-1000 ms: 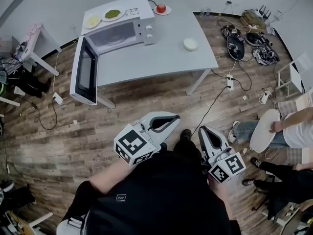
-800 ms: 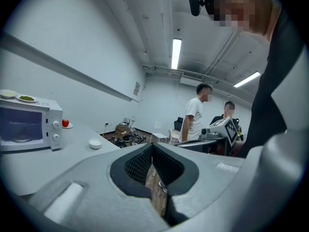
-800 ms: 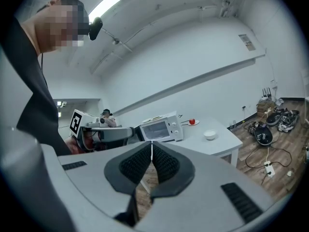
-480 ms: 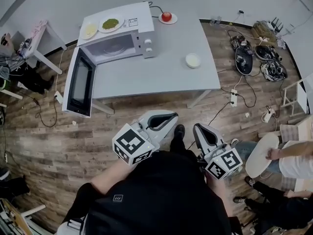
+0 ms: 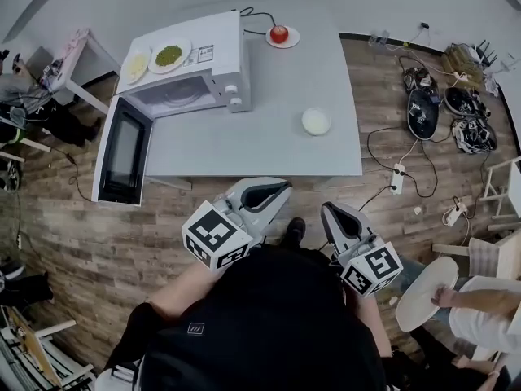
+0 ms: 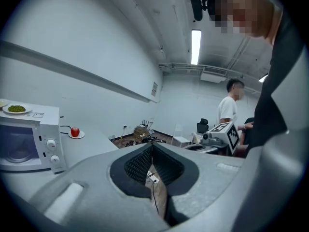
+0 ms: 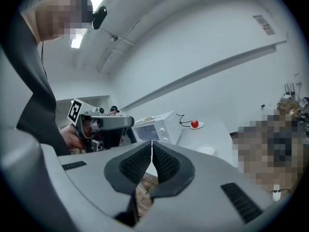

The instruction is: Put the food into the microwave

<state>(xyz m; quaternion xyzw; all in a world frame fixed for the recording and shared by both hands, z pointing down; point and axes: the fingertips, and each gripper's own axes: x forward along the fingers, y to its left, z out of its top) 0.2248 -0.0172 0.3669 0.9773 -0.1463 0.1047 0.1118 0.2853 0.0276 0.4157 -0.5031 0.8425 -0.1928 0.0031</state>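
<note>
A white microwave (image 5: 191, 63) stands at the far left of the grey table (image 5: 277, 80), its door (image 5: 122, 149) swung wide open. On its roof lie a plate of green food (image 5: 168, 55) and a plate of yellow food (image 5: 134, 65). A red fruit on a saucer (image 5: 279, 33) sits at the table's back, and a white bowl (image 5: 315, 121) near the middle. My left gripper (image 5: 283, 188) and right gripper (image 5: 328, 212) are held close to my body, short of the table's near edge. Both are shut and empty. The left gripper view shows the microwave (image 6: 29, 139) and the red fruit (image 6: 75, 131).
Cables, a power strip (image 5: 398, 177) and a heap of gear (image 5: 444, 104) lie on the wooden floor to the right. A seated person (image 5: 480, 316) with a round white disc is at lower right. A small side table (image 5: 77, 59) stands left of the microwave.
The table and microwave have come nearer and lower in the head view as I walked toward them. Both grippers stayed shut in front of my body.
</note>
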